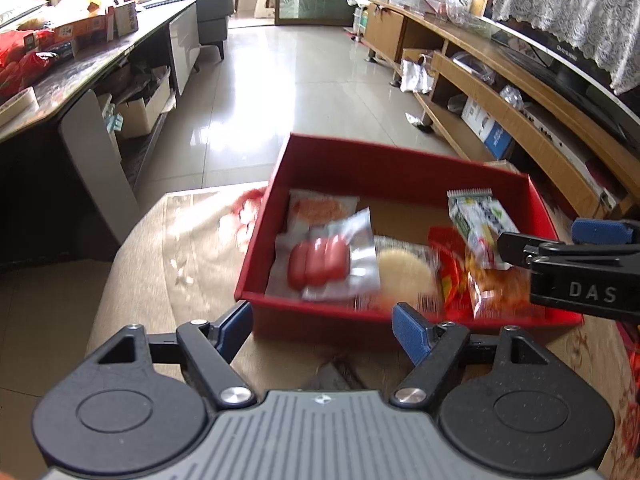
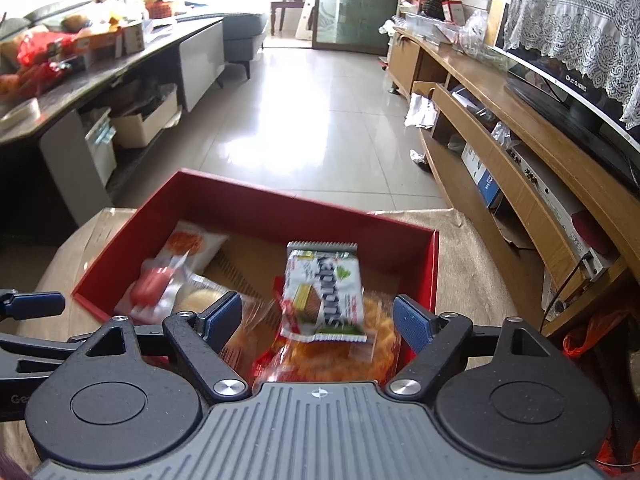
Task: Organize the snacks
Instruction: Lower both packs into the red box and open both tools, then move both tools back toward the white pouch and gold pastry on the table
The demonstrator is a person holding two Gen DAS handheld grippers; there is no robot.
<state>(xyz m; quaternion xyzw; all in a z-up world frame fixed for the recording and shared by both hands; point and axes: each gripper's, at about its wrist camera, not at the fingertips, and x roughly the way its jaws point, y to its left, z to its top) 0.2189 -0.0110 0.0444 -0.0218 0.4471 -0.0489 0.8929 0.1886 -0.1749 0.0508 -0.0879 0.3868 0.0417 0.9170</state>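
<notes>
Jaws of both my grippers stand wide, empty; green-white packet [image 2: 323,294] lies lengthwise away from me in red box [image 2: 256,204].

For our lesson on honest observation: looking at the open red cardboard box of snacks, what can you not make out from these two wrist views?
- Round pale cracker packet: left wrist view, motion blur smears its print.
- Orange puffed-snack bag: right wrist view, the green-and-white wafer packet covers its top and the gripper body its bottom.
- Vacuum-sealed red sausage pack: right wrist view, blurred.
- Red cardboard box: left wrist view, its floor is mostly hidden by snacks.
</notes>
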